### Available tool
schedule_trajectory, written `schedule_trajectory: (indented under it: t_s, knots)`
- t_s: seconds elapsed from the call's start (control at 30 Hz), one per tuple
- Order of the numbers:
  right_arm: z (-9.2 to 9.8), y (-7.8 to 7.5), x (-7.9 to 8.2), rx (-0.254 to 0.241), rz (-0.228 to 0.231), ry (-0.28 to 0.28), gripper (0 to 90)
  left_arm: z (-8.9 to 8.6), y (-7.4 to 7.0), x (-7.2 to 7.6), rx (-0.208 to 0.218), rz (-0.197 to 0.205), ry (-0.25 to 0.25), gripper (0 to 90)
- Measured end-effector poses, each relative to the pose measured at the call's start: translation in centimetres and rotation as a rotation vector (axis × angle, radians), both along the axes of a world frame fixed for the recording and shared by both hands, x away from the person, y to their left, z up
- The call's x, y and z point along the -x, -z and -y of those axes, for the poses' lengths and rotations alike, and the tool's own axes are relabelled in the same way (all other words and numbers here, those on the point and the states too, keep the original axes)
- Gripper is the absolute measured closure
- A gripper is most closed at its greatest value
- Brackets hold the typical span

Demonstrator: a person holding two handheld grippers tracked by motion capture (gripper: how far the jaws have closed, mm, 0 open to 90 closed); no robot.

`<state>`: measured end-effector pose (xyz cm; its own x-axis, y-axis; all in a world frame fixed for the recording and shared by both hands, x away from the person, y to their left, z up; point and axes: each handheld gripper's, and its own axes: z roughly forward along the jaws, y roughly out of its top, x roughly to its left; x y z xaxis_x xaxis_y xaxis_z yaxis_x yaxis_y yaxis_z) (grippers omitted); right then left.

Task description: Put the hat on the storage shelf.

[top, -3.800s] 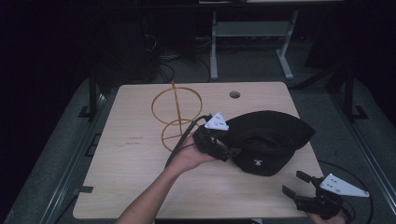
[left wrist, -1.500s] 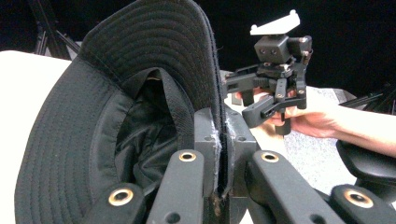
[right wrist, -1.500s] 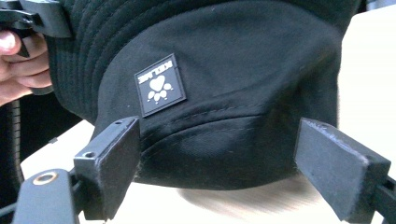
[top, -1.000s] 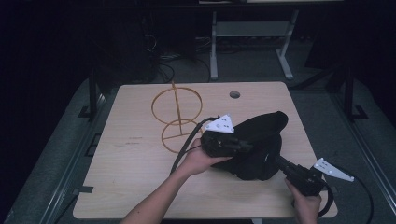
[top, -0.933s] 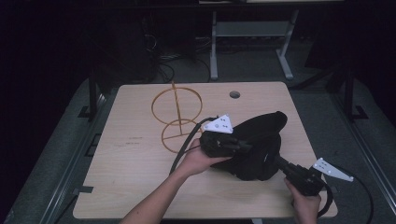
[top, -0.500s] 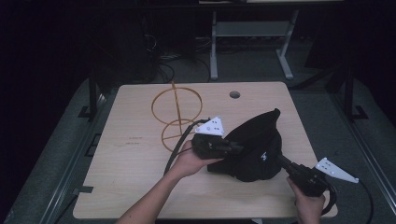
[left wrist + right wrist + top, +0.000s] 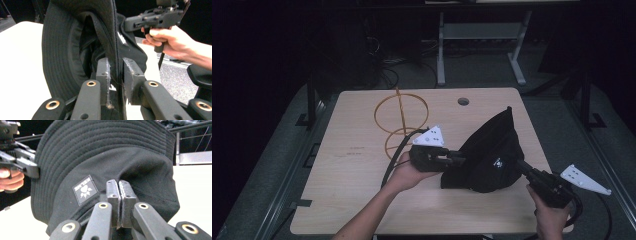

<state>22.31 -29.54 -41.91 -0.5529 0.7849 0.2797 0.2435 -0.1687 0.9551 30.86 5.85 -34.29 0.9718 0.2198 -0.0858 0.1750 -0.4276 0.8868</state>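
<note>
A black bucket hat [image 7: 492,155] stands folded upright on the table's right half. My left gripper [image 7: 458,159] reaches its brim from the left. In the left gripper view the brim edge [image 7: 116,37] runs between the pads [image 7: 103,72]; these jaws have just been opening and stand slightly off the cloth, so my left gripper [image 7: 116,62] is open. My right gripper [image 7: 521,166] comes in from the lower right. It [image 7: 118,182] is shut on a fold of the hat's crown [image 7: 105,152], beside the paw-print label [image 7: 85,190].
A gold wire stand [image 7: 399,117] of rings sits at the table's back left, close behind my left hand. The wooden table [image 7: 352,200] has a cable hole [image 7: 463,101] near its far edge. A metal frame [image 7: 482,35] stands on the floor behind.
The hat has gone from lying flat to standing on edge, its top pulled up. My right gripper rose with the crown. My left gripper shifted left, and its jaws loosened on the brim.
</note>
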Motion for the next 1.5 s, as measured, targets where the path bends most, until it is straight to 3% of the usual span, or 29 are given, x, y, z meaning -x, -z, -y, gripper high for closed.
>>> schedule_trajectory:
  t_s: [0.5,0.83,1.07,1.3,1.37,1.5]
  knots:
    - [-0.2,-4.3,-0.3,0.07,0.066,-0.022,88.6,-1.9,0.6,0.9,-0.043,0.021,-0.026,65.9]
    - [-0.3,-7.1,-0.9,0.111,0.093,-0.031,88.6,-3.8,1.6,2.4,-0.065,0.044,-0.053,57.2]
    - [-0.9,-9.3,-1.3,0.158,0.111,-0.037,88.5,-5.9,3.4,3.9,-0.085,0.043,-0.072,54.6]
    - [-1.5,-11.7,-1.8,0.194,0.131,-0.059,88.5,-8.2,5.5,4.9,-0.087,0.011,-0.098,52.2]
    - [-1.7,-12.5,-2.0,0.197,0.133,-0.068,88.5,-8.7,5.9,5.0,-0.089,0.024,-0.102,51.5]
    - [-2.5,-14.3,-2.5,0.213,0.15,-0.089,88.5,-9.6,6.7,5.4,-0.07,0.016,-0.121,50.1]
